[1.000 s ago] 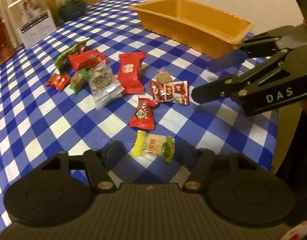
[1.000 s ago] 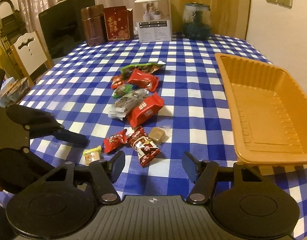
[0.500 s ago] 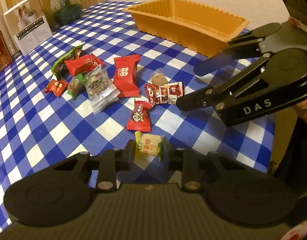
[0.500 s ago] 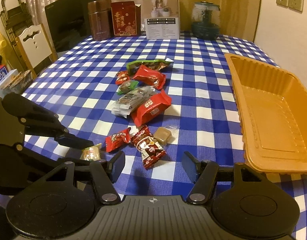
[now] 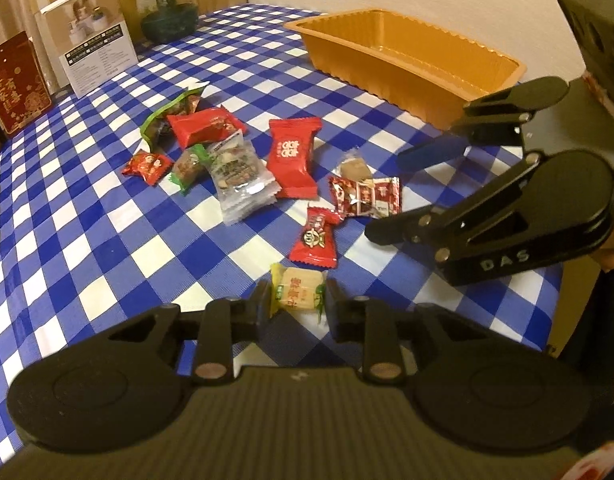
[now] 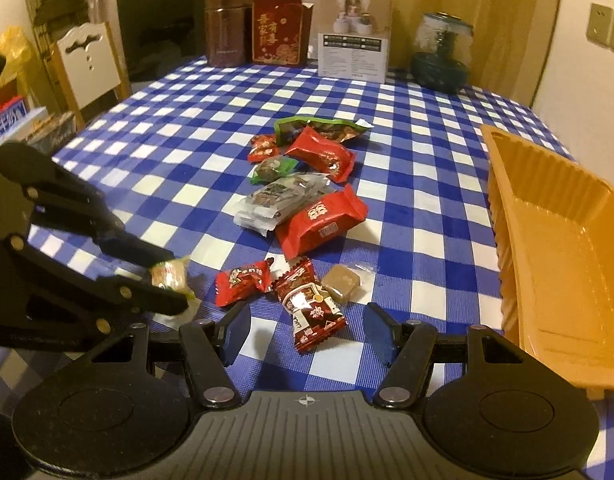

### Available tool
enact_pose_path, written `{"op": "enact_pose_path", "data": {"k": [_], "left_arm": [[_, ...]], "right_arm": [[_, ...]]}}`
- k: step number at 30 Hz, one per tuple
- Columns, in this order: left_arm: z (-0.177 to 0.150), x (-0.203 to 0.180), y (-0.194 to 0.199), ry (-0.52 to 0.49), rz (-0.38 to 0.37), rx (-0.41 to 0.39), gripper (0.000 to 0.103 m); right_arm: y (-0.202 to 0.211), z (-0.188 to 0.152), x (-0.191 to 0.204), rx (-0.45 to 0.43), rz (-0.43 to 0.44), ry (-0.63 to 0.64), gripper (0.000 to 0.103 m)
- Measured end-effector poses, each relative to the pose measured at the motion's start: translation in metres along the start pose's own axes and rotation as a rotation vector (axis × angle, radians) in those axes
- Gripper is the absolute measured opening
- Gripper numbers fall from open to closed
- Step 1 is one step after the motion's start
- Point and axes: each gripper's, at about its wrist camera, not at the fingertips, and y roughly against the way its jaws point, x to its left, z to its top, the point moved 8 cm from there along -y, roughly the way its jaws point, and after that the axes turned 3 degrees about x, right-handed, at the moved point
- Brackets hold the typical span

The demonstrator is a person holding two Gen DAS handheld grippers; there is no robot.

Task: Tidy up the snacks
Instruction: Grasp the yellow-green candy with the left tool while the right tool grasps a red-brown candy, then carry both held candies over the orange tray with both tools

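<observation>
My left gripper is shut on a yellow wrapped candy at the table's near edge; the candy also shows in the right wrist view between the left fingers. My right gripper is open, its jaws wide apart on either side of a dark red and white candy. In the left wrist view the right gripper hovers open beside that candy. Several more wrapped snacks lie in a loose pile. An empty orange tray stands on the right.
Blue and white checked tablecloth. At the far edge stand a white box, a red box, a brown canister and a glass jar. A chair stands at the left.
My left gripper closed from open onto the yellow candy. My right gripper moved forward and lower toward the dark red candy, staying open.
</observation>
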Motion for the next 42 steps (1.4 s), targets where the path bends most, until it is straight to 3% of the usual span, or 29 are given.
{"op": "enact_pose_path", "data": {"k": [3, 10, 15, 37, 39, 42], "left_arm": [[0.002, 0.002, 0.0, 0.013, 0.001, -0.003, 0.026], [0.005, 0.003, -0.001, 0.015, 0.004, -0.003, 0.026], [0.007, 0.003, -0.002, 0.019, 0.01, 0.005, 0.026], [0.026, -0.006, 0.014, 0.019, 0.031, -0.009, 0.026], [0.03, -0.009, 0.017, 0.016, 0.034, -0.012, 0.026], [0.035, -0.012, 0.019, 0.013, 0.036, -0.017, 0.026]], "right_arm": [[-0.005, 0.001, 0.0, 0.009, -0.004, 0.012, 0.05], [-0.011, 0.001, 0.002, 0.008, -0.029, 0.055, 0.044], [-0.014, -0.001, 0.005, 0.016, -0.036, 0.077, 0.032], [0.026, 0.002, -0.006, -0.057, -0.032, -0.03, 0.028], [0.031, 0.002, -0.008, -0.067, -0.037, -0.037, 0.001], [0.038, 0.002, -0.014, -0.079, -0.058, -0.058, 0.001]]}}
